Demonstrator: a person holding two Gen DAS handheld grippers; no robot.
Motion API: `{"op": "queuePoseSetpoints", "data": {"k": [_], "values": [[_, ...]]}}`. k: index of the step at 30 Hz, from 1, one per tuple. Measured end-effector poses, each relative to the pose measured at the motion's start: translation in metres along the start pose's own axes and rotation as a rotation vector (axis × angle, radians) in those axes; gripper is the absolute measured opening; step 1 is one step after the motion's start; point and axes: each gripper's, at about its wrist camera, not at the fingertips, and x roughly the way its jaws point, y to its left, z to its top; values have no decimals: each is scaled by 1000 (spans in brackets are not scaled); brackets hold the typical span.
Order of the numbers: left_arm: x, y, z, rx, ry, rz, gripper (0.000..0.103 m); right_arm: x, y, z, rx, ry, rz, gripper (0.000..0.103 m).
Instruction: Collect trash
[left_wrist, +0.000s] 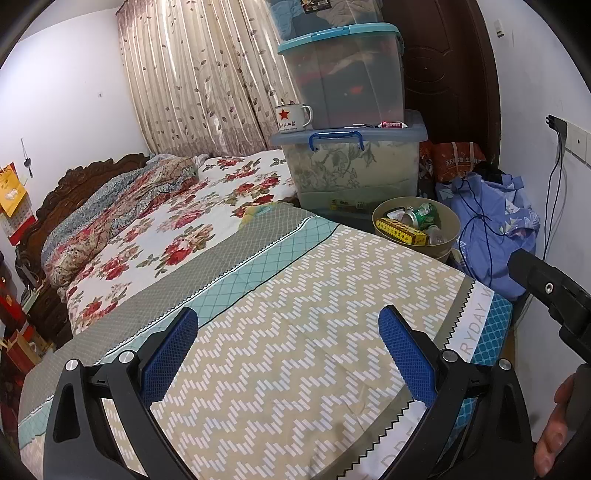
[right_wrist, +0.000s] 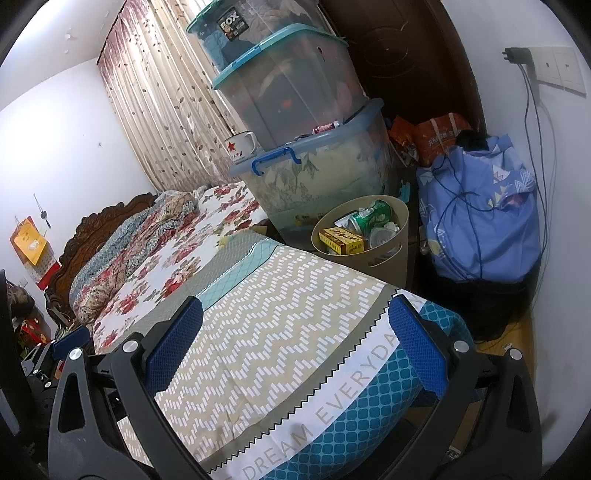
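1. Your left claw (left_wrist: 288, 354) stood wide open with nothing between its blue pads, hovering over the zigzag-patterned bedspread (left_wrist: 314, 332).
2. Your right claw (right_wrist: 295, 350) was spread just as wide and held nothing, above the foot corner of the same bed.
3. The border of the bedspread read "DREAM EVERYDAY" (right_wrist: 332, 410) in grey capitals on a white band; from the left wrist only "RYDAY" showed.
4. The trash sat in a tan bin (right_wrist: 391, 254) on the floor just beside the bed's far corner, in front of the stacked tubs.
5. Inside it lay a green drink can (right_wrist: 369, 218), whose lettering was too small to read, and a yellow box (right_wrist: 341, 240) with red Chinese characters you could not make out.
6. The topmost storage tub (right_wrist: 255, 33) carried a dark label reading "BOX".
7. A white enamel mug (left_wrist: 293, 117) with a red star stood on the lowest tub's lid (left_wrist: 415, 127).
8. The orange bag (left_wrist: 456, 160) behind bore Chinese print.
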Motion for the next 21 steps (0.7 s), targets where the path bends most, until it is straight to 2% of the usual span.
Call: {"op": "queuePoseSetpoints", "data": {"k": [21], "values": [[3, -1, 1, 0, 6, 43, 94, 1, 0, -3, 0, 5, 1, 99]]}}
